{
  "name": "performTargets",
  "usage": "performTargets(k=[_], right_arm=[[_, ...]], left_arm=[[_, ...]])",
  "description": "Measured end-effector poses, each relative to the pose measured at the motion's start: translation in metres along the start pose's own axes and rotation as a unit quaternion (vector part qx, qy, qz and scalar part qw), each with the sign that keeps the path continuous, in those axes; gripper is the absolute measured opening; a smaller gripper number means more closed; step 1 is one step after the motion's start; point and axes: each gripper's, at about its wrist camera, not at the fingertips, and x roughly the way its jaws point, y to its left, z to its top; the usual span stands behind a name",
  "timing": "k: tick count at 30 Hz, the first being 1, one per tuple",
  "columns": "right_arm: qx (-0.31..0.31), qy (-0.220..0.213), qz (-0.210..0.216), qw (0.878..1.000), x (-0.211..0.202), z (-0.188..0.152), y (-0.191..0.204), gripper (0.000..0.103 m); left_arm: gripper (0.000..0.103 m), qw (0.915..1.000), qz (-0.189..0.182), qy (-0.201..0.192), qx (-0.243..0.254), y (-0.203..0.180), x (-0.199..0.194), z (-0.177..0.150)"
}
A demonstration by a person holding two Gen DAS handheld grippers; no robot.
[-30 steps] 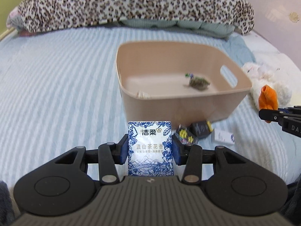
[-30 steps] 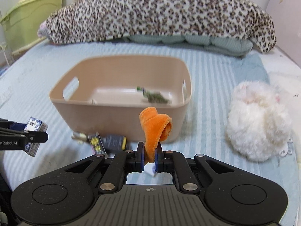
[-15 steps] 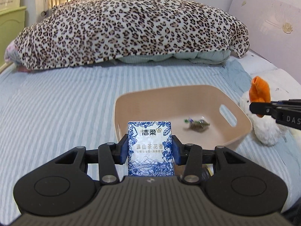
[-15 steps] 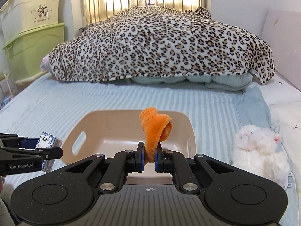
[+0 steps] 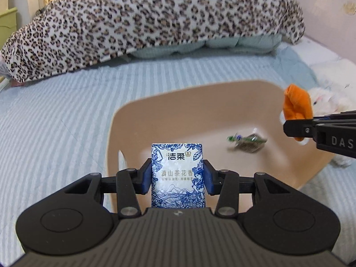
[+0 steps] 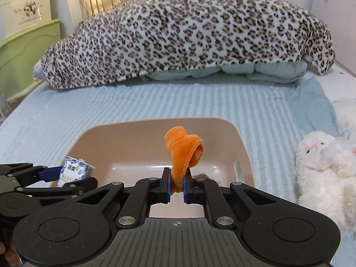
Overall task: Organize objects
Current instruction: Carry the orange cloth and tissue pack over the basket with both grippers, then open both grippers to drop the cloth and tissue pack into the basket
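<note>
A blue-and-white tissue pack (image 5: pixel 177 174) stands upright between the pads of my left gripper (image 5: pixel 177 179), which is shut on it above the near left part of the beige plastic bin (image 5: pixel 200 102). My right gripper (image 6: pixel 177 185) is shut on an orange plush piece (image 6: pixel 184 153) and hangs over the same bin (image 6: pixel 155 124). From the left wrist view the orange plush (image 5: pixel 297 104) shows at the bin's right rim. From the right wrist view the tissue pack (image 6: pixel 74 171) sits at the bin's left side. A small green wrapped item (image 5: pixel 248 142) lies on the bin floor.
The bin sits on a light blue striped bedspread (image 5: pixel 55 115). A leopard-print blanket (image 6: pixel 189 35) is heaped at the far end. A white plush toy (image 6: pixel 322 169) lies right of the bin. Green and cream storage boxes (image 6: pixel 22 44) stand beyond the bed's left edge.
Both grippers have carried their objects forward from in front of the bin to above its inside. The small items on the bedspread near the bin's front wall have dropped out of view.
</note>
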Motion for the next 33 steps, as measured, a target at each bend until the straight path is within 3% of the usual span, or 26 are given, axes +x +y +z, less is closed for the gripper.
performTargets(k=[5, 9, 10, 11, 12, 13, 16, 20, 26, 33], right_arm=[[-0.02, 0.036, -0.017, 0.999, 0.026, -0.012, 0.003, 0.01], [-0.025, 0.061, -0.021, 0.998, 0.036, -0.02, 0.001, 0.014], [-0.021, 0.065, -0.017, 0.998, 0.037, -0.02, 0.0, 0.019], [-0.014, 0.065, -0.013, 0.998, 0.036, -0.021, -0.002, 0.032], [-0.008, 0.062, -0.01, 0.998, 0.033, -0.02, -0.004, 0.034], [-0.007, 0.058, -0.007, 0.998, 0.03, -0.02, -0.004, 0.041], [-0.016, 0.041, -0.013, 0.999, 0.014, -0.018, -0.002, 0.058], [-0.024, 0.022, -0.013, 0.999, -0.012, -0.019, -0.001, 0.079], [-0.026, 0.011, -0.023, 0.999, -0.047, -0.03, -0.004, 0.094], [-0.024, 0.024, -0.049, 0.998, -0.06, -0.055, -0.01, 0.099]], left_arm=[[0.047, 0.9992, 0.009, 0.034, 0.017, -0.004, 0.031, -0.008], [0.048, 0.9991, 0.001, 0.04, 0.016, -0.003, 0.032, -0.009], [0.05, 0.9991, -0.001, 0.04, 0.011, -0.002, 0.029, -0.008], [0.058, 0.9992, -0.005, 0.038, 0.009, -0.001, 0.025, -0.006], [0.068, 0.9994, -0.004, 0.033, 0.006, -0.001, 0.019, -0.004], [0.072, 0.9997, 0.002, 0.025, 0.003, 0.0, 0.012, -0.001], [0.075, 1.0, 0.009, 0.002, 0.0, 0.004, -0.011, 0.005], [0.087, 0.9999, 0.01, -0.013, -0.005, 0.011, -0.038, 0.007], [0.092, 0.9998, 0.016, -0.011, 0.004, 0.017, -0.061, -0.009], [0.092, 0.9997, 0.017, 0.018, -0.001, 0.025, -0.067, -0.043]])
